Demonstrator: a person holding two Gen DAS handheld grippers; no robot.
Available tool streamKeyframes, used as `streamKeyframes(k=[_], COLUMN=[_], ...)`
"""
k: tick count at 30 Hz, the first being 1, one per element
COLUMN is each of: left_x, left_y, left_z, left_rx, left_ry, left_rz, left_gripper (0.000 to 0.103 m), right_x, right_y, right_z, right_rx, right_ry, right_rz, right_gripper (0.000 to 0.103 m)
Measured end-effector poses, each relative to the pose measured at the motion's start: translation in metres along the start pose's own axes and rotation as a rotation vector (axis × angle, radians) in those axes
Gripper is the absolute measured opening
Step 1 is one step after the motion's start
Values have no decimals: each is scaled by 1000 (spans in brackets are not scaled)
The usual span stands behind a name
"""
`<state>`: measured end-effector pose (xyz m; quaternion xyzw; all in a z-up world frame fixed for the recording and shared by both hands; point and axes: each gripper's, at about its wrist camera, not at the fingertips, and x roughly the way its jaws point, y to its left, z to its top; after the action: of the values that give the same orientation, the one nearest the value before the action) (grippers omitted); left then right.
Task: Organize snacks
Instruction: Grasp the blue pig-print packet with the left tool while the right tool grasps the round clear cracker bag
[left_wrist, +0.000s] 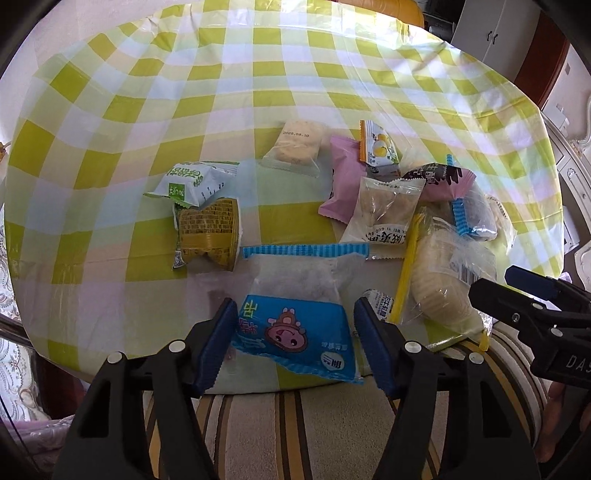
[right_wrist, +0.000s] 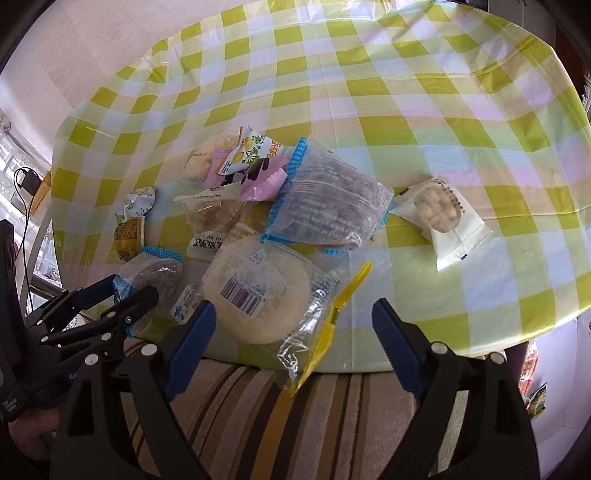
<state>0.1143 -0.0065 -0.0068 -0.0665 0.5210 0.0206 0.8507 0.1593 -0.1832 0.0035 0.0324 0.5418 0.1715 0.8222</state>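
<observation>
Blue snack packet (left_wrist: 295, 325) between wide-open left claw (left_wrist: 295, 345) fingers; right claw (right_wrist: 291, 345) wide open, empty.

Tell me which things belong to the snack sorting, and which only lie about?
Job:
blue cartoon snack packet
clear packet with round pale cake
white packet of pale nuts
pink wrapper

Lying about:
black charger with cable
striped cushion
</observation>
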Motion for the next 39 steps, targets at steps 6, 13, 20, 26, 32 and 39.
streamKeyframes(k=[6,13,20,26,32,39], left_x=[3,-1,-7,-17,-28,-37], left_y=[3,10,14,17,13,7], left_z=[-3,-6,-8,-8,-10,-11], left_rx=[-9,-48,-70,-93,-82,-73], left_ry=[-6,-34,-69,-113,-148,-163], left_rz=[-29,-76,-91,-103,-86,-70], left_gripper=[58,54,52,51,51,51], right_x=[14,30,39,40,29,17], right_y=[12,20,26,26,29,21], right_z=[10,15,16,13,8,-2], right_rx=[9,7,-30,-51,-68,-42], right_ry=[11,37,31,23,3,3], right_rz=[-15,-81,-135,-118,-95,-57], right_gripper=[95,101,101,96,81,72])
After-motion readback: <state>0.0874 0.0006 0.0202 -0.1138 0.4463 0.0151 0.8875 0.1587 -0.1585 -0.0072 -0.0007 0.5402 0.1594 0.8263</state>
